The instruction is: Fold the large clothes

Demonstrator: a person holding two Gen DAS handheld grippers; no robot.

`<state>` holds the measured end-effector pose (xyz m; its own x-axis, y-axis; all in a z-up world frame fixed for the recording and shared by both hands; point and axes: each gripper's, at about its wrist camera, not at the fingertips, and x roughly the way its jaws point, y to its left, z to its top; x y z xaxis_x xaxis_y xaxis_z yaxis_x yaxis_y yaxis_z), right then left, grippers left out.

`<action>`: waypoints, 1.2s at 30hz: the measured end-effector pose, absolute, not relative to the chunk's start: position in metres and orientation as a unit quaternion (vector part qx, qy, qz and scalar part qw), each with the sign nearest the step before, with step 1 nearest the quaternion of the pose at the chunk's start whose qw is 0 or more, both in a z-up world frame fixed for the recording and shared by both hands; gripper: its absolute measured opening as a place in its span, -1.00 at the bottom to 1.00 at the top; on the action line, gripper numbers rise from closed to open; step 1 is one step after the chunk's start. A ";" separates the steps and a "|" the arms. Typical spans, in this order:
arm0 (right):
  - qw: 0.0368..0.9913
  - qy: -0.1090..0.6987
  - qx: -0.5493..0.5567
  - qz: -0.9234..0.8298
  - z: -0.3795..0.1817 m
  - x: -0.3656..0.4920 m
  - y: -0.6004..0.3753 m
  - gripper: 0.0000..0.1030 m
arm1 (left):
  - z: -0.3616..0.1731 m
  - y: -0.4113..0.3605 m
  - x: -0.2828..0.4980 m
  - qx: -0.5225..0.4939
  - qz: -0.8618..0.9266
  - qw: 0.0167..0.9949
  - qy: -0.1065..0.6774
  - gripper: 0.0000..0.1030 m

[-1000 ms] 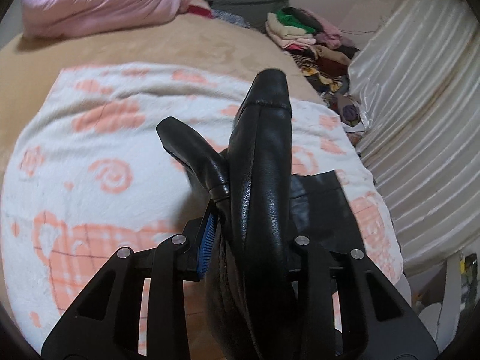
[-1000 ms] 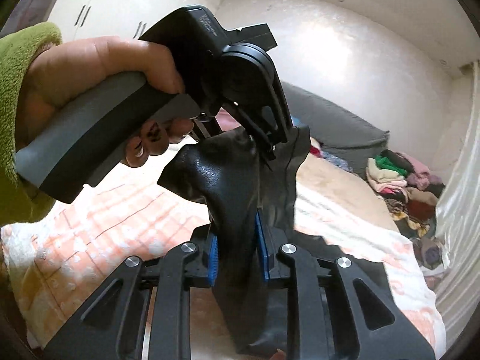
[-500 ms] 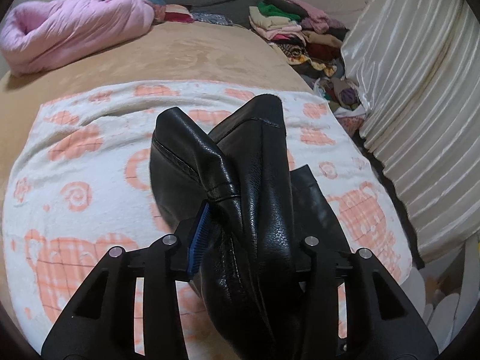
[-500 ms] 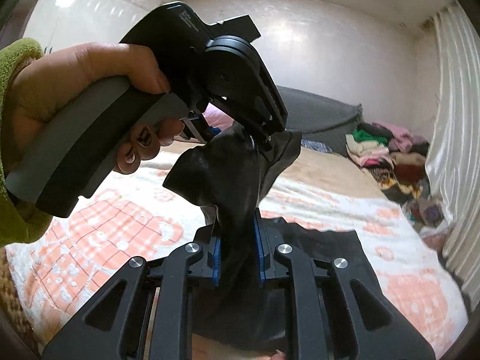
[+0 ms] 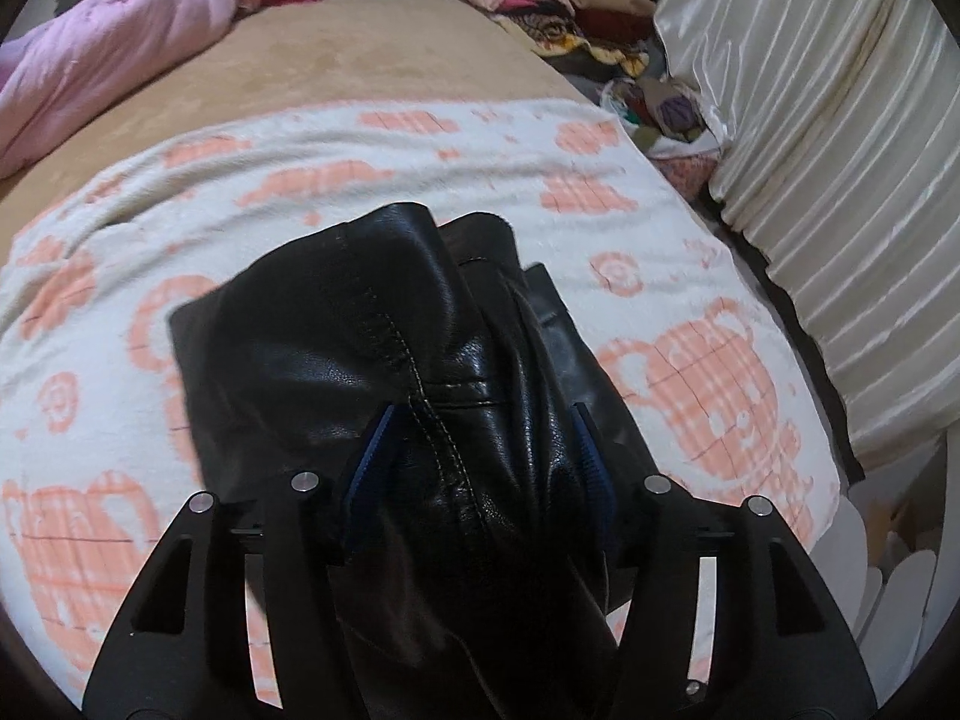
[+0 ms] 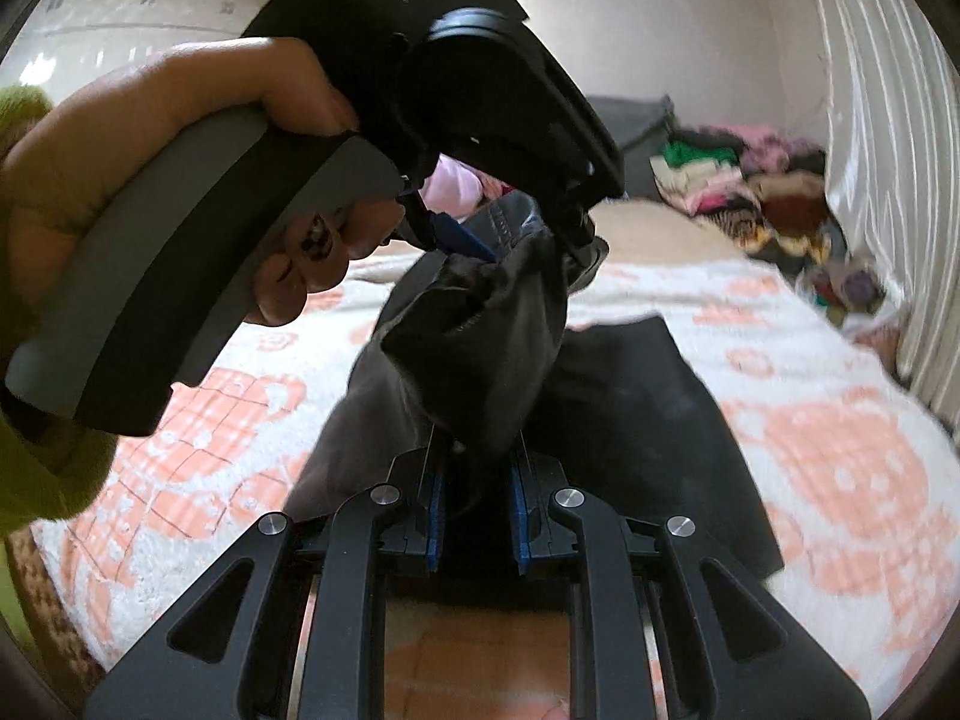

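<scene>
On the bed's peach-patterned blanket point(image 5: 600, 192) lies the black leather garment point(image 5: 336, 336), its bunched edge raised between both tools. The left tool point(image 5: 480, 444) has just been opening around the fold; the right tool point(image 6: 474, 510) pinches it tight. Best lower and flatten the edge before fully letting go.

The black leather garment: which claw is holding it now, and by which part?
The right claw grips a bunched fold of the black leather garment; the left claw has just been opening, garment between its pads.
</scene>
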<state>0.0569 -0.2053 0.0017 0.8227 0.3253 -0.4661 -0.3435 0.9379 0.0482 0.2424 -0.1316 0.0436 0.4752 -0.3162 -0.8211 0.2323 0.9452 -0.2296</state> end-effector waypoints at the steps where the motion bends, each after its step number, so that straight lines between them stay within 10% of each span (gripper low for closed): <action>1: 0.952 0.251 -0.006 0.175 -0.002 0.059 -0.210 -0.70 | 0.040 -0.136 0.244 -0.046 -0.165 0.855 0.489 0.01; 13: 0.891 0.349 0.193 0.219 -0.042 0.086 -0.262 -0.62 | 0.026 -0.078 0.201 -0.049 -0.135 0.882 0.450 0.24; 18: 0.874 0.368 0.227 0.221 -0.044 0.094 -0.266 -0.01 | -0.024 -0.028 0.191 -0.089 -0.103 0.861 0.490 0.26; 20: 0.857 0.388 0.236 0.242 -0.036 0.103 -0.263 0.65 | -0.031 -0.023 0.188 -0.103 -0.116 0.859 0.488 0.25; 25: 0.856 0.414 0.219 0.219 0.009 0.155 -0.266 0.88 | -0.031 -0.024 0.187 -0.112 -0.134 0.859 0.481 0.25; 28: 0.844 0.464 0.186 0.196 0.016 0.204 -0.256 0.88 | -0.035 -0.024 0.186 -0.117 -0.138 0.858 0.481 0.25; 34: 0.841 0.489 0.069 0.221 0.014 0.239 -0.208 -0.52 | -0.034 -0.018 0.186 -0.129 -0.151 0.852 0.485 0.26; 36: 0.851 0.464 0.062 0.235 0.032 0.236 -0.206 -0.64 | -0.028 -0.013 0.183 -0.145 -0.161 0.852 0.476 0.31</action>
